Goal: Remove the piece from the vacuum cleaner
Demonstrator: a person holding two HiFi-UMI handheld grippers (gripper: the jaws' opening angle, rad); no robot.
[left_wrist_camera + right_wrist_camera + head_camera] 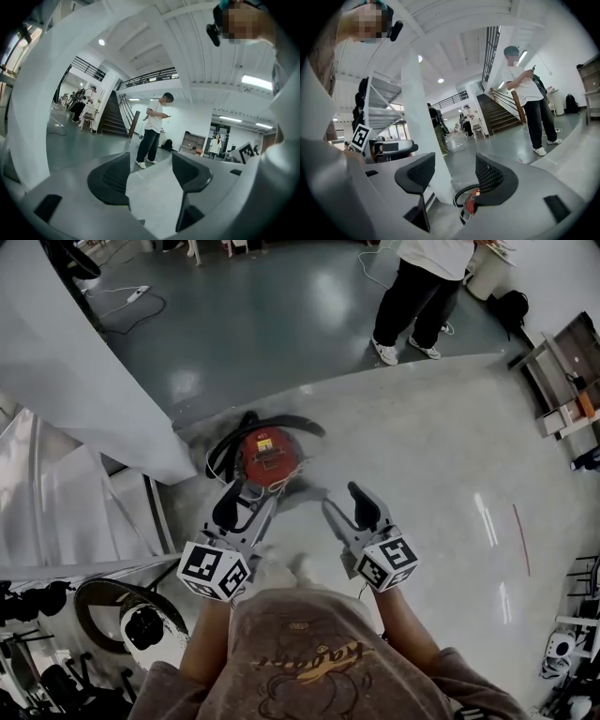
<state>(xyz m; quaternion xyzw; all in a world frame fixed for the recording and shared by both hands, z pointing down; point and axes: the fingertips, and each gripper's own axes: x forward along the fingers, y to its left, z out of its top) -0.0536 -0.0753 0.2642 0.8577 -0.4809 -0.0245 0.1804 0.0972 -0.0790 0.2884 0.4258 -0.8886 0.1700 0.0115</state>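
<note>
Both spread wide and empty, left gripper (247,505) and right gripper (347,508) just short of the red vacuum cleaner (269,457) on the floor (441,474), removable part hard to pick out; risk of snagging the black hose (281,420) or shoving it toward the white panel (84,362) crowding left, open floor right.
</note>
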